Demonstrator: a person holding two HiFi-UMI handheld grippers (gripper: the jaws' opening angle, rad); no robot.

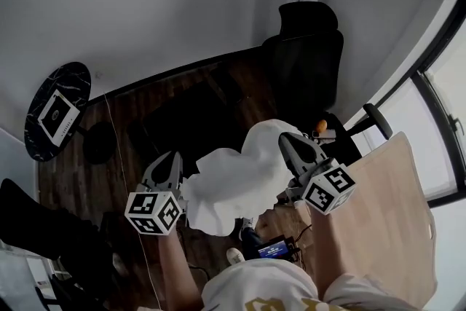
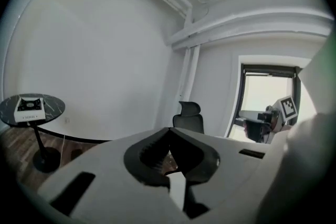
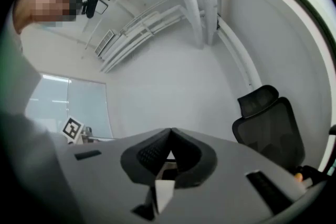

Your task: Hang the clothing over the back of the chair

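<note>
A white garment (image 1: 237, 182) hangs spread between my two grippers, lifted above the dark floor. The left gripper (image 1: 171, 159) is shut on its left edge, and a strip of white cloth shows between the closed jaws (image 2: 169, 131). My right gripper (image 1: 291, 142) is shut on the right edge, where white also shows between its jaws (image 3: 170, 132). The black office chair (image 1: 309, 54) stands beyond the garment, its high back and headrest toward the wall. It sits straight ahead in the left gripper view (image 2: 189, 118) and off to the right in the right gripper view (image 3: 268, 123).
A round black marble side table (image 1: 57, 109) carrying a white box stands at the far left, also visible as the table (image 2: 31, 105) in the left gripper view. A light wooden desk (image 1: 386, 207) lies at the right beside a window (image 1: 448, 98). White walls close the room behind the chair.
</note>
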